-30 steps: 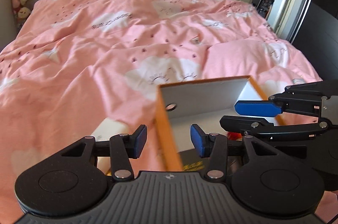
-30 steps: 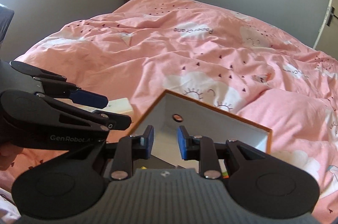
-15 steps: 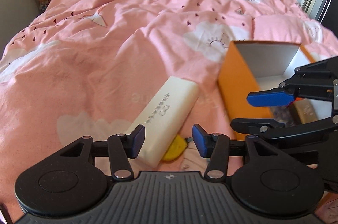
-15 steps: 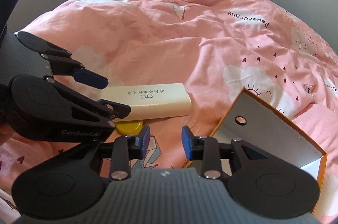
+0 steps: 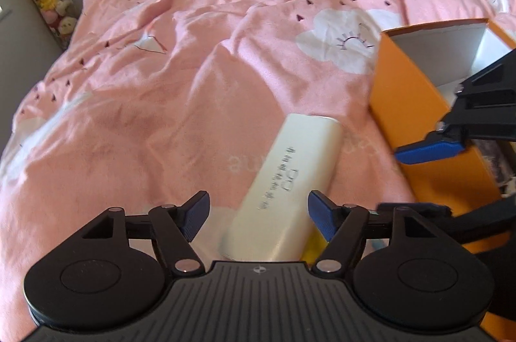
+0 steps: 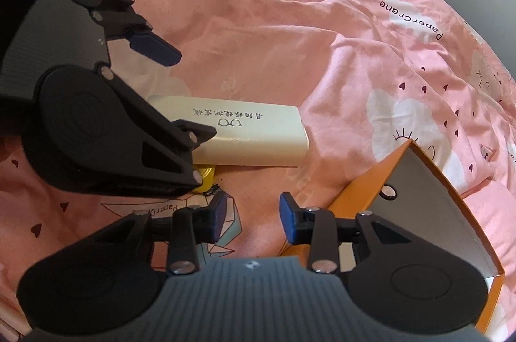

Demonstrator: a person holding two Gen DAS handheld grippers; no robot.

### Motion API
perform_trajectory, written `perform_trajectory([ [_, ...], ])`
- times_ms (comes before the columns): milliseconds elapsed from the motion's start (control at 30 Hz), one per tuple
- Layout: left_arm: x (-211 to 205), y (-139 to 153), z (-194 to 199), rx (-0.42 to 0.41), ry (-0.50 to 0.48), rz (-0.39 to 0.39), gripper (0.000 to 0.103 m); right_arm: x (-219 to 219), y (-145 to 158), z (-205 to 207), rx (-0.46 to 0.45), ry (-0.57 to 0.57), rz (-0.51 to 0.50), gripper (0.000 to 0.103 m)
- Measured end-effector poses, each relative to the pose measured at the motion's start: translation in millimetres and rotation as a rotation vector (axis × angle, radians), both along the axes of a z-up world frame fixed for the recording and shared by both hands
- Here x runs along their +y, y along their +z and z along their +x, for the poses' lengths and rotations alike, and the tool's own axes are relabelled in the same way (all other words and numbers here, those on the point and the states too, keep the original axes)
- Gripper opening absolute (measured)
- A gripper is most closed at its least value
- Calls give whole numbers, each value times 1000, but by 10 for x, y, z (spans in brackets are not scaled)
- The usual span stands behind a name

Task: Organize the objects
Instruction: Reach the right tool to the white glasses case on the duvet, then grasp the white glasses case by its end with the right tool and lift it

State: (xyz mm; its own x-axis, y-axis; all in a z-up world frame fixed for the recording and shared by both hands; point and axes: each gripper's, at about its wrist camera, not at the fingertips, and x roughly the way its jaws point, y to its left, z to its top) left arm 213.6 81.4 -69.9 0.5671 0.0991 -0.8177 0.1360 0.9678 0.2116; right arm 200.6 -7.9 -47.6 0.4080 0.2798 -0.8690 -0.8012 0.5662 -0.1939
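Smooth cream case (image 5: 285,187), matt cloth duvet (image 5: 161,84)

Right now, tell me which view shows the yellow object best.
The right wrist view: the yellow object peeks out beneath the cream case. The left wrist view shows only a sliver behind the left gripper.

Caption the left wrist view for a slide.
Open left gripper straddles a cream case on the pink duvet, orange box alongside.
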Motion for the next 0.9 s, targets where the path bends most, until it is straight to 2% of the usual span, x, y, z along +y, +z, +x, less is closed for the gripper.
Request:
perform_trajectory([
  [67,6,-56,55,13,-2,5,84,17,-32,23,13,-1,-5,40],
  [300,122,-268,176,107,3,-140,85,66,-104,67,23,4,-29,42],
  [433,179,-318,213,118,10,-195,85,83,-115,70,17,16,-44,43],
  [500,193,-325,209,113,8,-221,80,89,-116,82,14,19,-51,44],
  [633,177,-312,152,97,36,-224,78,98,-126,72,2,30,-67,44],
  [700,155,-269,95,96,68,-212,73,97,-131,67,-3,36,-73,44],
  [733,147,-229,57,88,75,-215,68,98,-132,65,-4,36,-75,44],
  [800,138,-129,-21,68,77,-219,45,99,-135,62,-5,40,-78,44],
  [833,141,-71,-40,64,74,-216,15,99,-134,62,-3,40,-78,44],
  [867,151,-35,-47,64,81,-200,10,99,-131,61,-1,40,-77,44],
  [900,165,-18,-51,66,84,-190,10,100,-128,60,0,42,-77,44],
])
